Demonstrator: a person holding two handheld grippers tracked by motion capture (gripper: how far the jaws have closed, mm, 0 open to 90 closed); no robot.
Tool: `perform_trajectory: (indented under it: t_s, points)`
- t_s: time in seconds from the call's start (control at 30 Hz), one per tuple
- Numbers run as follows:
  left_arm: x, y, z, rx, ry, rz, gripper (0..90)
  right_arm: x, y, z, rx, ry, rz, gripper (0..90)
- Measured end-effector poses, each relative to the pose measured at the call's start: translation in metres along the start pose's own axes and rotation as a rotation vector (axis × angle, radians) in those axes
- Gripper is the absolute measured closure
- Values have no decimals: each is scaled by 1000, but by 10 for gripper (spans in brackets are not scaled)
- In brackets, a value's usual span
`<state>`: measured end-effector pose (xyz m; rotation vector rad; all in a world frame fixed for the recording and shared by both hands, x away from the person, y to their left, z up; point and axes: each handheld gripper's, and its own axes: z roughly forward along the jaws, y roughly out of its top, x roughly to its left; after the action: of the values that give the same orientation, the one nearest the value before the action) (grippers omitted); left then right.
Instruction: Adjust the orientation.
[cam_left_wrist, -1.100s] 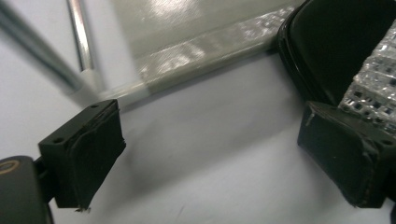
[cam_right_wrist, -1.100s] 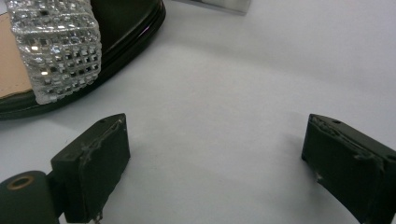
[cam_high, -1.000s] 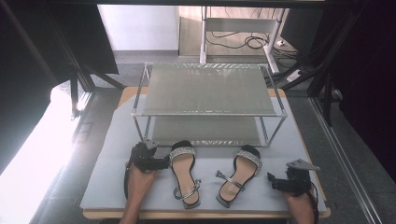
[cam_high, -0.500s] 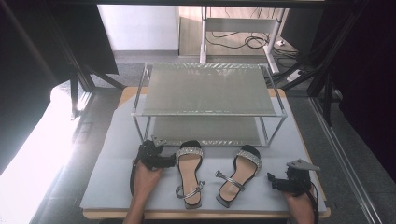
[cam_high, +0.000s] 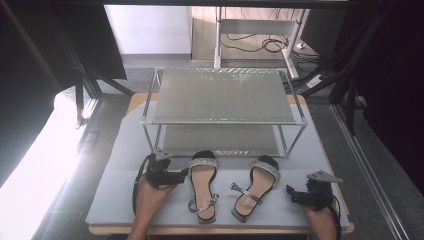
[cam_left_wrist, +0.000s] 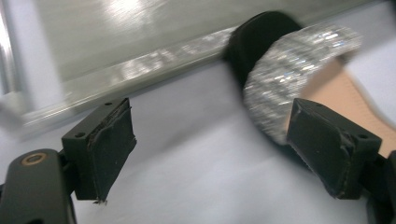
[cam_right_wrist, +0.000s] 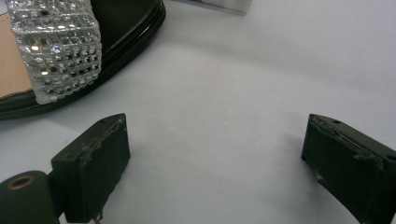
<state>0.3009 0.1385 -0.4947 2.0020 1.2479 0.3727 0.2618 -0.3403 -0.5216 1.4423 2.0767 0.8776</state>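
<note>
Black-padded left tongs (cam_high: 184, 173), spread apart and holding nothing, sit just beside the left sandal (cam_high: 202, 186) on the grey counter mat (cam_high: 115, 200). Right tongs (cam_high: 289, 189), also apart, rest near the right sandal (cam_high: 254, 187). Beyond stands the two-tier rack (cam_high: 222, 95). Closing on the rhinestone strap (cam_left_wrist: 289, 70) alone could let the sandal swing or slip.

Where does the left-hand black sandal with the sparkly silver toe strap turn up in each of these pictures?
High view: the left black sandal with the sparkly silver strap lies at lower centre, beside the left gripper.
Left gripper view: its strap and toe sit upper right, by one jaw.
Right gripper view: the sandal at upper left looks like the other of the pair.
Shared landmark: the metal two-tier rack, whose lower edge runs behind the toe.
</note>
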Motion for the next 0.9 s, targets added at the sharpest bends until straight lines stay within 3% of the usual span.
perform_trajectory:
  t_s: [0.2, 0.37, 0.5, 0.57, 0.67, 0.8, 0.9]
  points:
    - [-7, 4, 19, 13, -69, -23, 290, 0, 0, 0, 0, 0, 0, 71]
    - [-8, 3, 32, 4, -133, -85, 428, 0, 0, 0, 0, 0, 0, 71]
    - [-8, 3, 39, -9, -163, -129, 447, 0, 0, 0, 0, 0, 0, 71]
    - [-7, 1, 42, -17, -198, -165, 462, 0, 0, 0, 0, 1, 0, 71]
    - [-5, 0, 43, -30, -205, -200, 520, 0, 0, 0, 0, 0, 1, 71]
    - [4, -3, 43, -35, -246, -262, 598, 0, 0, 0, 0, 0, 0, 71]
    - [6, -2, 42, -28, -254, -275, 629, 0, 0, 0, 0, 0, 0, 71]
